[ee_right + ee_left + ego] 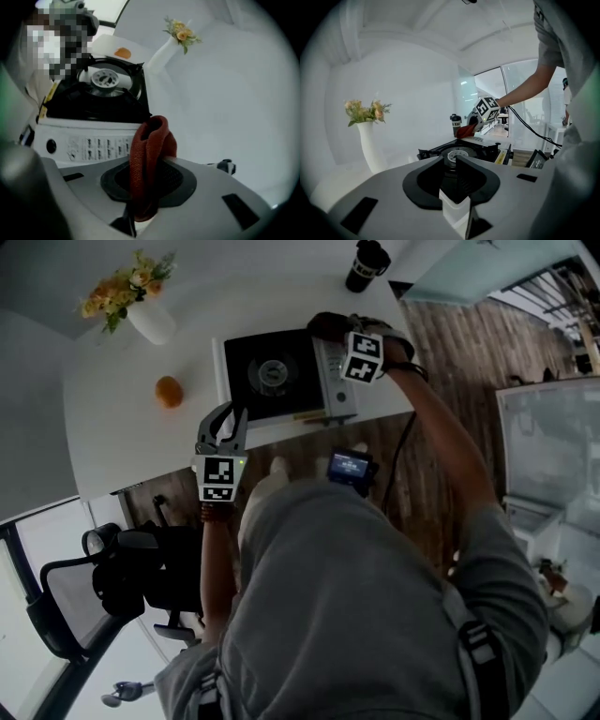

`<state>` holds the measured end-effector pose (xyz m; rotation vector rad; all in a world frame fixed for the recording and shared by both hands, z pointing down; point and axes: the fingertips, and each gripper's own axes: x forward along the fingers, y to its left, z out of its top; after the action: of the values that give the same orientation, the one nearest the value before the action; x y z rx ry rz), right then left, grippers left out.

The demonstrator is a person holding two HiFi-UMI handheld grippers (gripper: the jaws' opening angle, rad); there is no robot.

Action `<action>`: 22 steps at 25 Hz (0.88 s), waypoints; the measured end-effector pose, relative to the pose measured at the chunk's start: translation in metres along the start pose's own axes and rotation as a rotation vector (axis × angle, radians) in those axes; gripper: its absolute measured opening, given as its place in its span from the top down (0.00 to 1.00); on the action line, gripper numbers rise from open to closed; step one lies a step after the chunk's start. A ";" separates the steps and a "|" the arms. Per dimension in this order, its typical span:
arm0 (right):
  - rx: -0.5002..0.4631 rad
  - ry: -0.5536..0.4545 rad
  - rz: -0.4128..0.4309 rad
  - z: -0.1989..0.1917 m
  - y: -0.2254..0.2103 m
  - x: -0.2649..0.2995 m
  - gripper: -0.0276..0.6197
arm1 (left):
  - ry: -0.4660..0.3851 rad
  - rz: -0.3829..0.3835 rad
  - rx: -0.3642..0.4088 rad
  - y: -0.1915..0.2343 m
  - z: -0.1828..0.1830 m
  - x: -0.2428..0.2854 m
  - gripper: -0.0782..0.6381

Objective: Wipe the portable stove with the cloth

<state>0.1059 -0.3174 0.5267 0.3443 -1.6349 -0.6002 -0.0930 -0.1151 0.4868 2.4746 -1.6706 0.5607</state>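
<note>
Over at the stove's (277, 371) right end, my right gripper (328, 329) is clamped tight on the red cloth (149, 150). The cloth bunches up out of the jaws right by the stove's white side, can't tell if it's touching. My left gripper (228, 412) hangs at the worktop's (122, 418) near edge, just in front of the stove, jaws a narrow crack apart, nothing in them.

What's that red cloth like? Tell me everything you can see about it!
The cloth is rusty red with a ribbed, woven-looking surface. It is bunched into a thick fold that loops up and over, pinched between the jaws of the right gripper. It sits close to the white control end of the stove; I cannot tell whether it touches.
</note>
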 end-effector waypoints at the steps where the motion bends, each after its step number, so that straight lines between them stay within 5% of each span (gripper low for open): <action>1: 0.030 -0.020 0.044 0.003 0.012 0.002 0.80 | 0.008 -0.002 0.009 0.000 -0.002 0.000 0.74; 7: 0.162 -0.198 0.326 0.007 0.039 -0.017 0.52 | 0.017 -0.063 -0.054 0.005 -0.018 0.004 0.71; 10: 0.256 -0.369 0.361 0.013 0.026 -0.038 0.52 | 0.007 -0.089 -0.081 0.005 -0.020 0.008 0.71; 13: 0.450 -0.485 0.315 0.009 -0.010 -0.038 0.52 | 0.008 -0.121 -0.068 -0.001 -0.022 0.011 0.70; 15: 0.609 -0.523 0.305 0.008 -0.030 -0.030 0.66 | 0.015 -0.133 -0.067 -0.004 -0.024 0.012 0.70; 16: 0.673 -0.539 0.306 0.008 -0.037 -0.026 0.78 | 0.021 -0.137 -0.065 -0.006 -0.026 0.013 0.70; 17: 0.719 -0.543 0.317 0.010 -0.038 -0.019 0.80 | 0.029 -0.139 -0.059 -0.008 -0.028 0.014 0.70; 22: 0.765 -0.459 0.366 0.006 -0.019 0.017 0.68 | 0.055 -0.132 -0.043 -0.011 -0.036 0.014 0.69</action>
<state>0.0953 -0.3414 0.5294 0.4614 -2.2720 0.2753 -0.0868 -0.1131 0.5266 2.4927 -1.4704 0.5654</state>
